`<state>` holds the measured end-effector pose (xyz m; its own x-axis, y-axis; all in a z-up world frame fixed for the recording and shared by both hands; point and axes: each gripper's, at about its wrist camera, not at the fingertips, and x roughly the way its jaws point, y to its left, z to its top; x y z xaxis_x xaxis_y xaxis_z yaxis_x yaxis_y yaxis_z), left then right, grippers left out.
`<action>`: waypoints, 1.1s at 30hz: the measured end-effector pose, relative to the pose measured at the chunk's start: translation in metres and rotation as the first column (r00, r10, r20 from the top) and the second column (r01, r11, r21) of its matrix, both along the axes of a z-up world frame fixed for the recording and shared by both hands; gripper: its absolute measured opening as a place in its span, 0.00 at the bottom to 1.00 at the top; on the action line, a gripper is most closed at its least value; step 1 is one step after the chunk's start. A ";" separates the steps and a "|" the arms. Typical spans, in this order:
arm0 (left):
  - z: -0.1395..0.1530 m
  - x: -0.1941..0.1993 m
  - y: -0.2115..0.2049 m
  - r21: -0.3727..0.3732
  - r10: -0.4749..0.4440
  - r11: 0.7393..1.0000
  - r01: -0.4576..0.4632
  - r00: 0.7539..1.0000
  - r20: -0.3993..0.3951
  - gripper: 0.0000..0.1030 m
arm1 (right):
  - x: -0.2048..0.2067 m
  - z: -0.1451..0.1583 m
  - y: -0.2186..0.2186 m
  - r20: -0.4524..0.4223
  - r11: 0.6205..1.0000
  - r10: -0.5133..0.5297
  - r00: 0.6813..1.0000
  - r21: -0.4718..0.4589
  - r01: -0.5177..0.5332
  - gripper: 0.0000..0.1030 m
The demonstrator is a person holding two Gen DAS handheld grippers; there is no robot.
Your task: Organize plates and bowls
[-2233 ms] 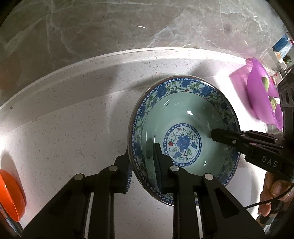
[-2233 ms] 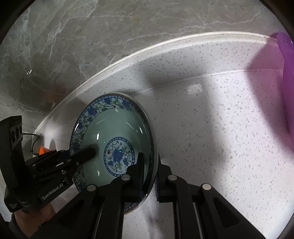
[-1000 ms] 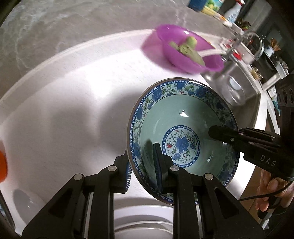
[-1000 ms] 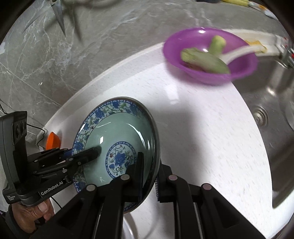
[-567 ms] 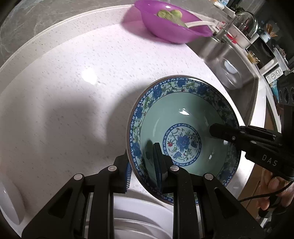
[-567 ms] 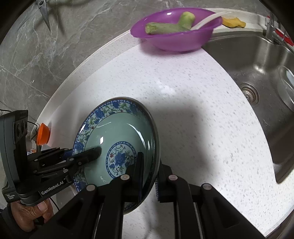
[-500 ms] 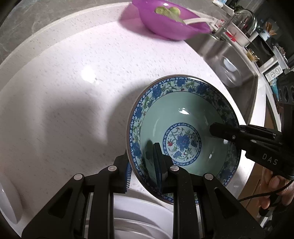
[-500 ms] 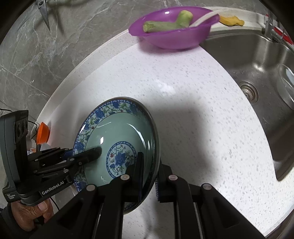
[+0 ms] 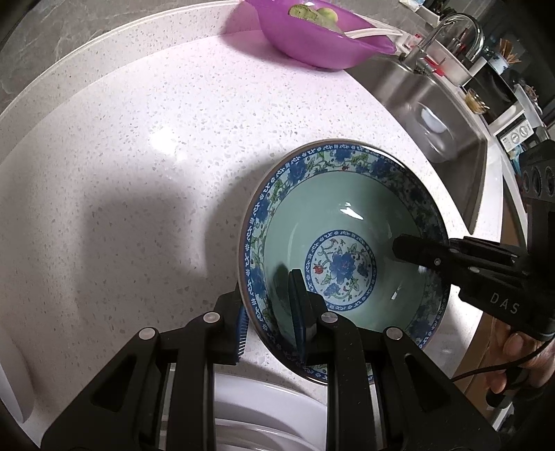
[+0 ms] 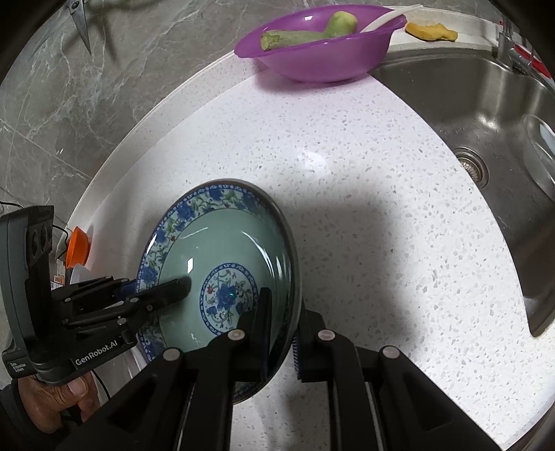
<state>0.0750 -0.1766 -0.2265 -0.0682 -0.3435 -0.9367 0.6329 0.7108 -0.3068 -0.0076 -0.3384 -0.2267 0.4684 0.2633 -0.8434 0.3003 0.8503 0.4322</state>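
Note:
A bowl point(image 9: 341, 263) with a pale green inside, a blue floral rim and a blue flower at its bottom hangs between both grippers, just above the white speckled counter point(image 9: 138, 173). My left gripper point(image 9: 269, 310) is shut on the near rim in the left wrist view, one finger inside and one outside. My right gripper point(image 10: 281, 333) is shut on the opposite rim point(image 10: 291, 263). In each view the other gripper's inner finger point(image 9: 412, 249) point(image 10: 170, 289) reaches into the bowl. A stack of white plates point(image 9: 263, 413) lies below the bowl's near edge.
A purple bowl point(image 10: 319, 45) holding green vegetables and a white spoon sits at the back of the counter. A steel sink point(image 10: 485, 104) with a faucet point(image 9: 451, 31) lies to the right. An orange object point(image 10: 78, 248) is at the far left, and a yellow piece point(image 10: 432, 31) is behind the sink.
Both grippers carried the bowl toward the sink side and lower; the purple bowl slid to the top of the views, and white plates appeared under the bowl. Both grips are unchanged.

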 end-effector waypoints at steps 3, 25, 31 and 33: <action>0.002 0.001 0.001 -0.020 0.013 1.000 -0.013 1.000 -0.002 0.20 | -0.003 -0.002 -0.001 0.004 1.000 0.006 1.000 0.009 -0.006 0.15; 0.080 0.013 0.222 -0.179 0.439 0.887 -0.425 0.897 0.045 0.99 | 0.024 0.104 0.022 0.292 0.998 0.061 0.954 0.006 -0.065 0.85; 0.074 0.016 0.343 -0.115 0.650 0.758 -0.642 0.758 0.049 0.99 | 0.102 0.126 0.128 0.322 0.945 0.283 0.904 0.069 -0.320 0.86; 0.066 0.022 0.368 -0.069 0.683 0.730 -0.680 0.729 0.039 0.99 | 0.125 0.124 0.167 0.302 0.918 0.358 0.884 0.062 -0.393 0.86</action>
